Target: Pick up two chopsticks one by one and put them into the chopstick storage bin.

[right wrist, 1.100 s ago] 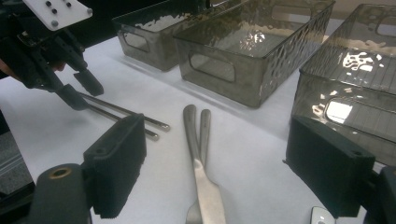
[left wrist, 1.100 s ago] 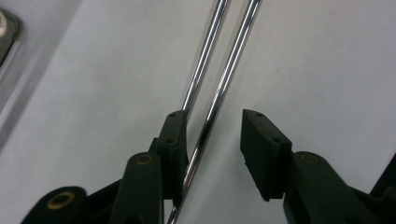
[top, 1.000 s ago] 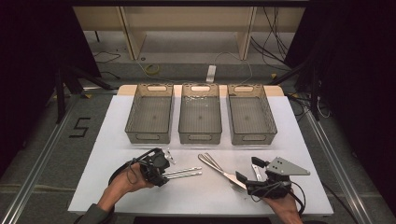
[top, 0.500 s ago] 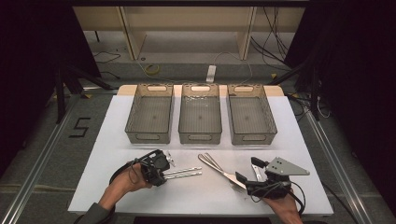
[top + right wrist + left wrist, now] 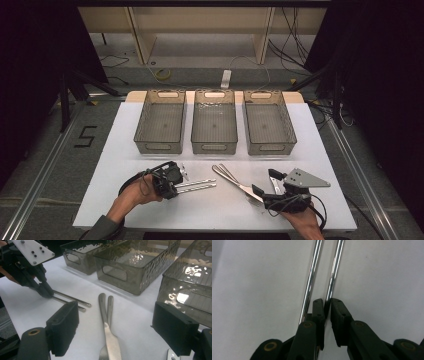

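Chopsticks (image 5: pixel 196 186), a metal pair, lie flat on the white table (image 5: pixel 125 150), side by side and near-parallel, in front of the middle bin (image 5: pixel 214 122), nearer the person than it and a bit toward the left bin (image 5: pixel 160 122). Left gripper (image 5: pixel 181 187) is at the chopsticks' left end; jaws have just been closing and now sit nearly together, pinching one stick. In the left gripper view the chopsticks (image 5: pixel 322 272) run up and away from the left gripper (image 5: pixel 327 307): the right-hand stick goes into the narrow slot between the two black pads, the left-hand stick passes just outside the left pad, touching or nearly touching its outer edge, can't tell which. The left hand (image 5: pixel 131 195) holds the tool low over the table. Right of the chopsticks, well apart from them, lies a pair of metal tongs (image 5: pixel 235 180), angled, tips toward the middle bin, back end at the right gripper (image 5: pixel 265 182). Right gripper jaws are spread wide; in the right gripper view the tongs (image 5: pixel 107 322) lie on the table between the two pads of the right gripper (image 5: pixel 120 328), touching neither. The same view shows the left gripper (image 5: pixel 47 293) down on the far end of the chopsticks (image 5: pixel 72 301), with the three bins behind. The right bin (image 5: pixel 267 122) stands beyond the tongs. All three bins are smoky clear plastic in a row, just beside one another.
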### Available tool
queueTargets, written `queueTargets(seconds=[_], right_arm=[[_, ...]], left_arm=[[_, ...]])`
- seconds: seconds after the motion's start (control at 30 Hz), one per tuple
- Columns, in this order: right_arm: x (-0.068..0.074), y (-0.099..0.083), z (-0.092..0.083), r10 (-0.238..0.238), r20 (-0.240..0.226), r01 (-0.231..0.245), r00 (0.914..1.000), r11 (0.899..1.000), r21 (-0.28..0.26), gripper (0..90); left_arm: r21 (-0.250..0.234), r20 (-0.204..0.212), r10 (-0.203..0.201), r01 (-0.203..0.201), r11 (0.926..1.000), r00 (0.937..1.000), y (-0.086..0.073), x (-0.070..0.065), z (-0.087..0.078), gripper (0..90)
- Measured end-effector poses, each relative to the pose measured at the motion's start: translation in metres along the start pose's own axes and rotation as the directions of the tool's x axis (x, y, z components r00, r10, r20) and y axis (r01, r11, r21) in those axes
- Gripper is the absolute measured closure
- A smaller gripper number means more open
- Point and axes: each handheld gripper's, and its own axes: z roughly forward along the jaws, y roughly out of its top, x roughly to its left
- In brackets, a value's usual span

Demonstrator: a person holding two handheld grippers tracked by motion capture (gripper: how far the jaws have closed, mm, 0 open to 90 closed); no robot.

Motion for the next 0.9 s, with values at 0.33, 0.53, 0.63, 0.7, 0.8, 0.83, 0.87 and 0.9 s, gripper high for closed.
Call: queueTargets(seconds=[0.33,0.53,0.63,0.7,0.8,0.83,0.87,0.9], right_arm=[[-0.001,-0.001,0.001,0.001,-0.003,-0.001,1.0000,1.000,0.012,22.4],[-0.001,-0.001,0.001,0.000,-0.003,0.000,1.0000,1.000,0.019,22.5],[0.000,-0.001,0.001,0.000,-0.004,0.000,1.0000,1.000,0.017,22.5],[-0.001,-0.001,0.001,-0.002,-0.005,0.002,1.0000,1.000,0.018,22.6],[-0.001,-0.001,0.001,0.000,-0.013,0.000,0.9999,1.000,0.017,22.6],[0.000,-0.001,0.001,0.000,-0.017,0.000,0.9999,1.000,0.017,22.6],[0.000,-0.001,0.001,-0.003,-0.017,0.003,0.9998,1.000,0.017,22.6],[0.000,-0.001,0.001,-0.006,-0.018,0.007,0.9998,1.000,0.016,22.6]], left_arm=[[-0.004,0.000,0.069,-0.069,0.9976,0.9976,0.000,-0.002,0.000,85.0],[-0.009,-0.005,0.081,-0.081,0.9967,0.9967,0.000,-0.003,-0.001,85.4],[-0.024,0.000,0.058,-0.058,0.9980,0.9983,-0.002,0.000,-0.003,85.4],[-0.054,0.028,0.047,-0.045,0.9975,0.9985,-0.004,0.002,-0.010,85.5],[-0.065,0.026,0.045,-0.043,0.9969,0.9987,-0.004,0.000,-0.016,85.5],[-0.092,0.027,0.030,-0.027,0.9954,0.9992,-0.004,-0.001,-0.021,85.5],[-0.092,0.027,0.030,-0.027,0.9954,0.9992,-0.004,-0.001,-0.021,85.5],[-0.106,0.028,0.022,-0.019,0.9942,0.9994,-0.004,-0.001,-0.024,85.5]])
